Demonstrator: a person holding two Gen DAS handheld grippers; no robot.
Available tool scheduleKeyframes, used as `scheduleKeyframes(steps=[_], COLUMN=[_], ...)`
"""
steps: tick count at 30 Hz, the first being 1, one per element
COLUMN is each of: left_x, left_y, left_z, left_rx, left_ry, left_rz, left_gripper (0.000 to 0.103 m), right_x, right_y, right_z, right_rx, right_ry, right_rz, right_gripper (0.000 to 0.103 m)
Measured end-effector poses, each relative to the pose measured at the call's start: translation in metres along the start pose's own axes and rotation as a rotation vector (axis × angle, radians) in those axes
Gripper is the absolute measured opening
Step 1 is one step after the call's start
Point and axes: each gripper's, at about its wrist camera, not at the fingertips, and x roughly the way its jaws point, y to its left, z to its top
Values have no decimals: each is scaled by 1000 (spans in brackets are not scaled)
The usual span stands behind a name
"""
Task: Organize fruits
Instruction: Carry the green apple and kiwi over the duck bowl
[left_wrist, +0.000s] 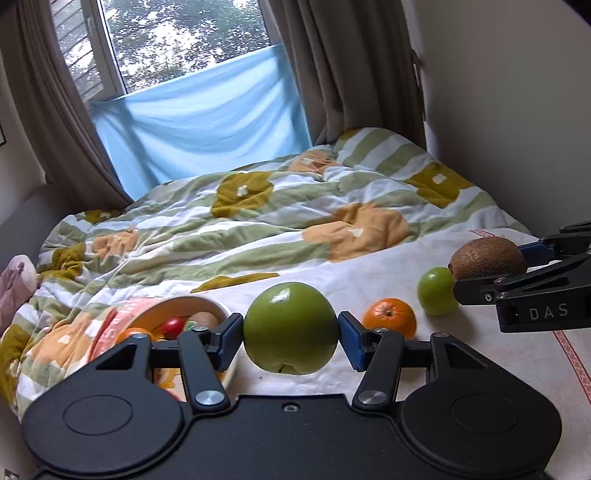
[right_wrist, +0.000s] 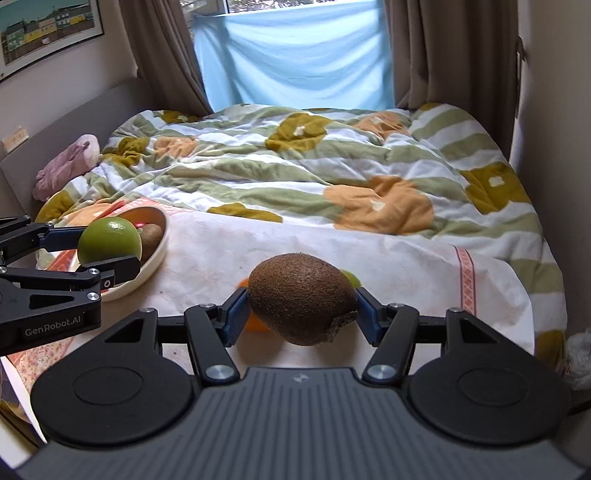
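With the green apple (left_wrist: 291, 328) pinched between the left gripper (left_wrist: 291, 338) pads and held in the air just beside the bowl (left_wrist: 221, 308), the step looks like a drop-in: carry it over the rim, lower it until it nearly rests on the fruit inside, then open, so it doesn't bounce out of the tilted bowl. The right gripper (right_wrist: 302, 312) is clamped on a kiwi (right_wrist: 301, 297) held above the bed, probably next in line. An orange (left_wrist: 389, 317) and a small green fruit (left_wrist: 436, 291) lie loose on the white sheet (left_wrist: 369, 273), with the floral duvet (left_wrist: 258, 221), curtains (left_wrist: 351, 66) and window (left_wrist: 177, 37) beyond.
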Motion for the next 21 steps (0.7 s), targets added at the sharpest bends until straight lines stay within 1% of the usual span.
scheduleKeyframes(steps=[6,12,16,18,21], left_x=[-6,5,20,28,42], left_y=[54,109,137,148,160], left_z=[-3,-10,-19,-25,-34], left_rx=[-90,-137,-145,-139,-121], left_ry=[11,41,66,80,100], left_rz=[60,86,77,64,31], left_gripper=[60,60,60,60,60], right_x=[3,20,42,53,71], right_y=[53,110,147,161,178], right_z=[25,38,43,45,47], right_rx=[-72,-108,-120,-115,-94], right_ry=[-22,-12,12,30,60], right_rz=[66,117,131,135,117], right_gripper=[75,75,75,75,76])
